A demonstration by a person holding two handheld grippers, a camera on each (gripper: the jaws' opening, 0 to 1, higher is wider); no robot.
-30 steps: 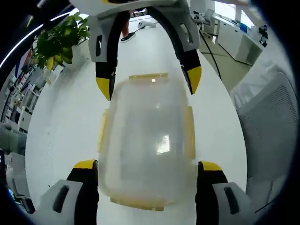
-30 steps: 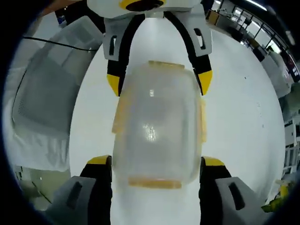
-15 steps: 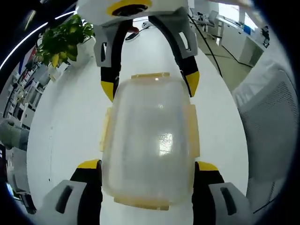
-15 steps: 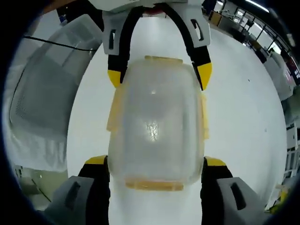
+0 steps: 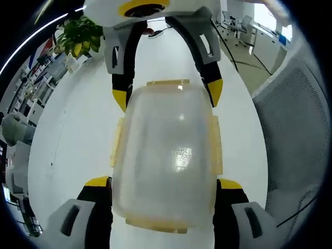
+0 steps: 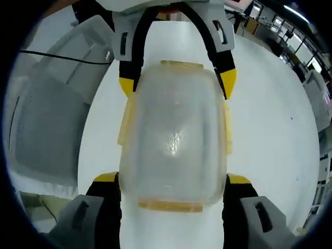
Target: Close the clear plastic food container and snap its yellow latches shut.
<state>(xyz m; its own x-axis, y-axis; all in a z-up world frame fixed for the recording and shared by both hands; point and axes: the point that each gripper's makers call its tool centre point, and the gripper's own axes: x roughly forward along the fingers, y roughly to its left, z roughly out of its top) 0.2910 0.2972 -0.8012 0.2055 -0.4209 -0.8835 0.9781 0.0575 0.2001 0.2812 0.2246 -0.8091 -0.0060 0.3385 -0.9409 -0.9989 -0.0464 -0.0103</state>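
Observation:
A clear plastic container (image 5: pixel 163 155) with its lid on and pale yellow latches lies lengthwise over the white table (image 5: pixel 67 135). Side latches (image 5: pixel 215 145) stick out a little from its long edges, and another latch (image 5: pixel 167 83) lines the far end. My left gripper (image 5: pixel 163 182) has its yellow-tipped jaws pressed on both sides of the near end. Facing it, my right gripper (image 5: pixel 167 96) clasps the far end. In the right gripper view the same container (image 6: pixel 174 140) sits between the right gripper (image 6: pixel 172 180) and the left gripper (image 6: pixel 176 84).
A potted plant (image 5: pixel 78 36) stands at the table's far left corner. A grey mesh chair (image 5: pixel 295 119) is beside the table, also seen as the chair (image 6: pixel 46 104) with a black cable (image 6: pixel 67 54) across it. Desks stand in the background.
Both pairs of jaws have drawn in against the container's ends. The background has slid while the container keeps its place between the jaws, so both hands and the container moved together.

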